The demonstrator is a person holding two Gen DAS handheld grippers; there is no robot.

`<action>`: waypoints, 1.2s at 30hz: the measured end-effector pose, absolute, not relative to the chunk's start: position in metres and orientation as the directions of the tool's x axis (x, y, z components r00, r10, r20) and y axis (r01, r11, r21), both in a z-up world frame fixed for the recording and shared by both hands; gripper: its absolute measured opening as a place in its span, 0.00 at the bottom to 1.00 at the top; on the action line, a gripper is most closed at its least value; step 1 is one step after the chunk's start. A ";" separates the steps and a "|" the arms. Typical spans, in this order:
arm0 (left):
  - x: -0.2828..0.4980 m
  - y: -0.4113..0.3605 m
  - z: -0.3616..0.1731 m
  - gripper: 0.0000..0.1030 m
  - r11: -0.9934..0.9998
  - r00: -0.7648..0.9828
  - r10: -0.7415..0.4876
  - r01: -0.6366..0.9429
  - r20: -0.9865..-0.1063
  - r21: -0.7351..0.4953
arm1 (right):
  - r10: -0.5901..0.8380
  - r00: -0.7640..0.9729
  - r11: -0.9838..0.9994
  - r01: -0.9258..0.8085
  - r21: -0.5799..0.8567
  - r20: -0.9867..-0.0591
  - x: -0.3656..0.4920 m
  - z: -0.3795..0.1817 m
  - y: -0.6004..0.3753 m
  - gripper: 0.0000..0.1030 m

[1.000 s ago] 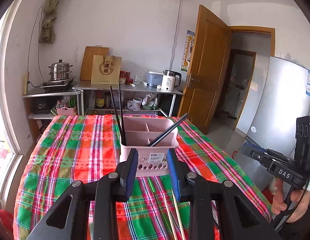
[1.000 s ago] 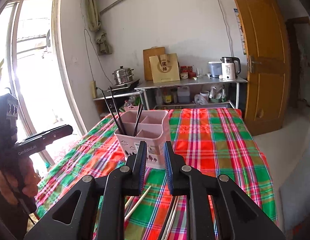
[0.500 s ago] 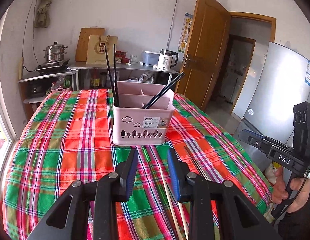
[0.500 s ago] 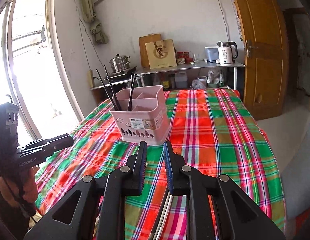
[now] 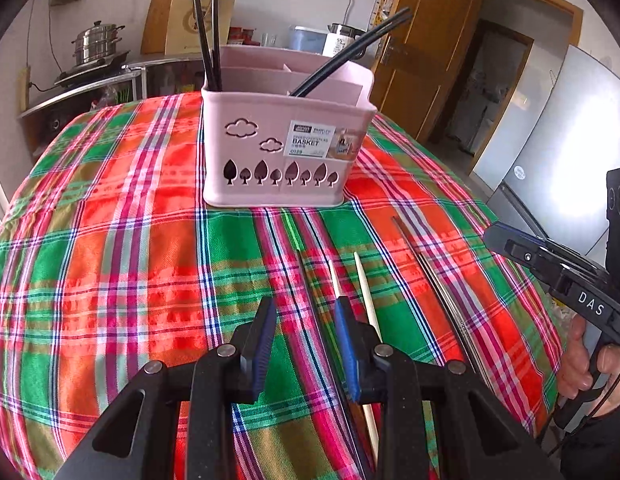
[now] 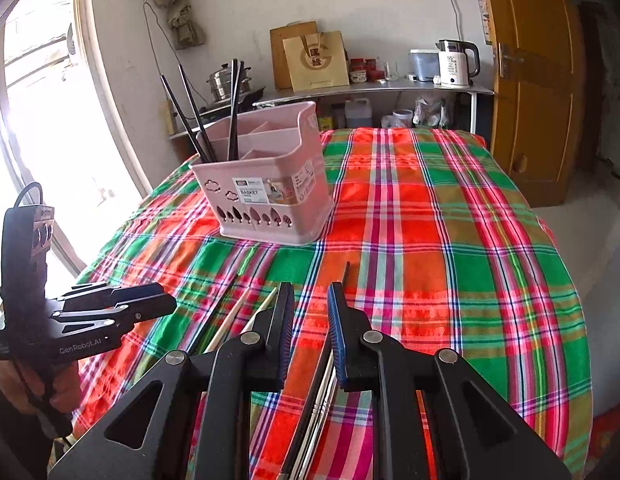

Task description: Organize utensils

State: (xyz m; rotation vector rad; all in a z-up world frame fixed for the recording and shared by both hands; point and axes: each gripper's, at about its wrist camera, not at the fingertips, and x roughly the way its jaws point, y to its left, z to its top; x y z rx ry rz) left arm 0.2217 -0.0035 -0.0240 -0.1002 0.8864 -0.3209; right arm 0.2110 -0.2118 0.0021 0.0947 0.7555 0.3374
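- Both our grippers have dropped toward the surface (image 5: 110, 264).
- Left gripper (image 5: 306, 344): jaws spread, empty.
- Right gripper (image 6: 308, 334): jaws spread over dark chopsticks (image 6: 344, 276).

"BASKET" on pink caddy (image 5: 286, 136) label, "DAS" on right claw (image 5: 510, 246), "GenRobot.AI" on left claw (image 6: 150, 304)

Pink basket (image 5: 286, 136) w/ tree cutouts, black chopsticks (image 5: 208, 20), red-green plaid cloth (image 5: 110, 240), blue-padded tool (image 5: 306, 344).

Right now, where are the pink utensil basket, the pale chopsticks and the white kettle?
pink utensil basket (image 5: 270, 160): left wrist view, front wall.
pale chopsticks (image 5: 364, 292): left wrist view, shaft lying on the cloth.
white kettle (image 6: 454, 66): right wrist view, body.
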 end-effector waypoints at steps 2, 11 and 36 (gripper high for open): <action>0.228 -0.006 -0.031 0.29 0.950 0.577 -0.309 0.229 -0.756 -0.214 | 0.329 0.660 0.943 -0.259 0.206 -0.675 0.218 -0.007 -0.211 0.17; 0.250 -0.012 -0.053 0.29 0.951 0.532 -0.304 0.215 -0.790 -0.222 | 0.293 0.605 0.954 -0.240 0.180 -0.741 0.250 -0.037 -0.205 0.17; 0.265 -0.008 -0.055 0.08 0.972 0.532 -0.194 0.215 -0.824 -0.090 | 0.236 0.527 0.962 -0.244 0.120 -0.816 0.283 -0.054 -0.184 0.07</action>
